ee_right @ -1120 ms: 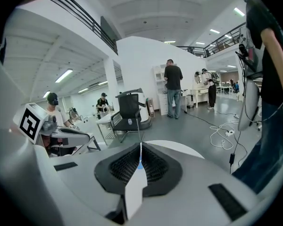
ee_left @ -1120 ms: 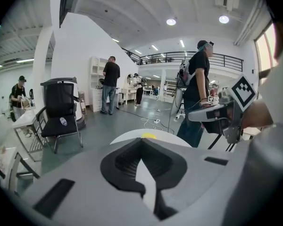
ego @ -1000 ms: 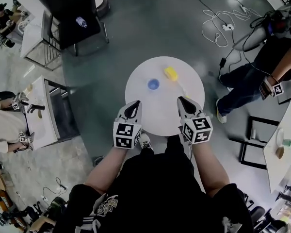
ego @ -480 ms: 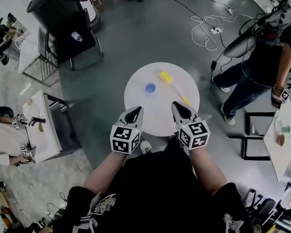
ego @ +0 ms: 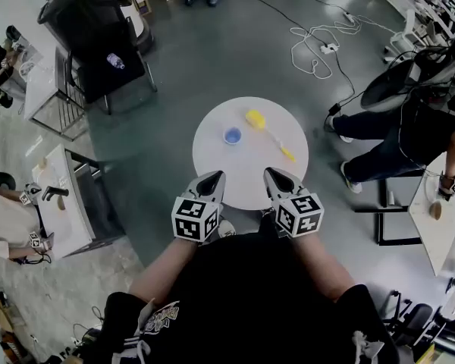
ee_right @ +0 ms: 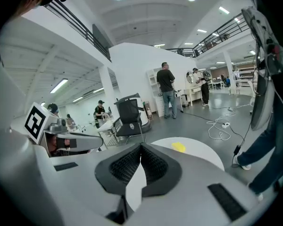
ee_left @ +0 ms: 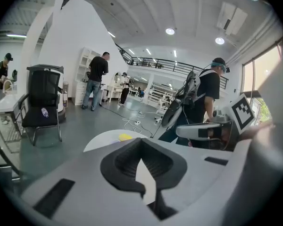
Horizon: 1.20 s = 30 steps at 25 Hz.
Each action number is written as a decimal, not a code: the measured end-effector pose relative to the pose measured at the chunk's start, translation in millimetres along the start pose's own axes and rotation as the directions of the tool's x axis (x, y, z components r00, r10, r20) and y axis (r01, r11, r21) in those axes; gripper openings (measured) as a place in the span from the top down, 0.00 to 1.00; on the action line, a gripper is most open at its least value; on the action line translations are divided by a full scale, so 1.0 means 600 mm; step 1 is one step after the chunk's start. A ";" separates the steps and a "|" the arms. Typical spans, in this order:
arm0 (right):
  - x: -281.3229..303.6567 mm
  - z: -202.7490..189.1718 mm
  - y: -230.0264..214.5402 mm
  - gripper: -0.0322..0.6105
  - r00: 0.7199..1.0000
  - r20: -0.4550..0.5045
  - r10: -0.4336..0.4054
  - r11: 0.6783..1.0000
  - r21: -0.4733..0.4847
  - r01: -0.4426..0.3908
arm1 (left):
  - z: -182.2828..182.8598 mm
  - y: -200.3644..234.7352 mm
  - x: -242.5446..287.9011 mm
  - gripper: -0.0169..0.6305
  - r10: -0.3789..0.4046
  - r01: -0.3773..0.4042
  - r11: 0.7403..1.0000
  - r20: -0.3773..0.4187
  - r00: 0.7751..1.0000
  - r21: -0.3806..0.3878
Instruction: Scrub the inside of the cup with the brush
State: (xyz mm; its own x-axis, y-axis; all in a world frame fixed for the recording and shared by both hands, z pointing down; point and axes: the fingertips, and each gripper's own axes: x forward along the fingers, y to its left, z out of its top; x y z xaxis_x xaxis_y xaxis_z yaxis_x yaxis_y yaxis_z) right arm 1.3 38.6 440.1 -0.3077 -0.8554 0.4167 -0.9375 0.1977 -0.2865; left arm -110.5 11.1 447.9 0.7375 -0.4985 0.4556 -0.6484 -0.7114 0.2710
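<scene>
Both shut, empty: left tool [ego: 212, 177] & right tool [ego: 271, 175], w/ cup [ego: 232, 135], brush [ego: 256, 120] well ahead.

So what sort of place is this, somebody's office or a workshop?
Probably an open lab or workshop hall: cables trail across the grey floor, other people work at small white tables with similar marker-cube tools, and a railed upper gallery runs behind.

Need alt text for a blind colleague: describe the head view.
A person holds the left claw and right claw, both shut and empty, at the near edge of a round white table; a blue cup and yellow brush sit beyond.
</scene>
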 end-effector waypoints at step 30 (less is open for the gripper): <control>-0.019 -0.018 0.028 0.92 1.000 0.009 0.027 1.000 -0.009 -0.027 | -0.021 -0.022 -0.015 0.96 -0.012 0.012 1.000 -0.015 1.000 0.018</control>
State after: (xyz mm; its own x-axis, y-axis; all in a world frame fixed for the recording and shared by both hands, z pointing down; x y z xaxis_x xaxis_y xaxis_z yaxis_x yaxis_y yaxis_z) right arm -12.7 56.8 439.8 -0.3311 -0.8543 0.4007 -0.9304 0.2249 -0.2894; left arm -111.2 31.2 450.6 0.7424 -0.4827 0.4646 -0.6357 -0.7265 0.2610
